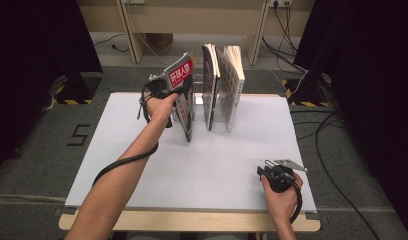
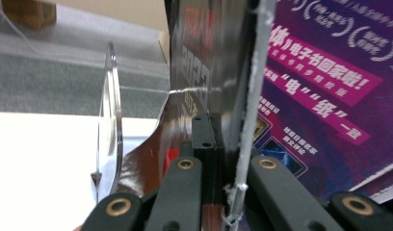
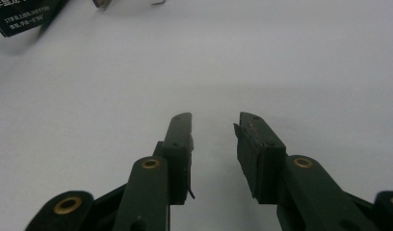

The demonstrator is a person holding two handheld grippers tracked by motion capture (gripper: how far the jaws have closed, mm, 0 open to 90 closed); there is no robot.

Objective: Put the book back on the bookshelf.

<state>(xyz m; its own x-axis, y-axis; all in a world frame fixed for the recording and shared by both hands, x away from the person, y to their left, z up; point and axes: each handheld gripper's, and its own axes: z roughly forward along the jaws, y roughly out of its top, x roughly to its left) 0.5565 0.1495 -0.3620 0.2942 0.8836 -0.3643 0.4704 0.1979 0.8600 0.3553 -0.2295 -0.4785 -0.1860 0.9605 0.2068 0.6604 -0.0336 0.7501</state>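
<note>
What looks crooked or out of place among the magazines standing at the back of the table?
The red-covered magazine at the left leans off upright, its top tipped left and its foot toward the two upright magazines, with the left claw shut on its edge. Its cover edge looks frayed in the left gripper view. Nothing spilled.

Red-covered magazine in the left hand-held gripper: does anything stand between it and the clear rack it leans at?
Nothing visible does. The left hand-held gripper is clamped on the red-covered magazine, which tilts at the clear rack, left of the two standing magazines. The right hand-held gripper rests open, far off.
</note>
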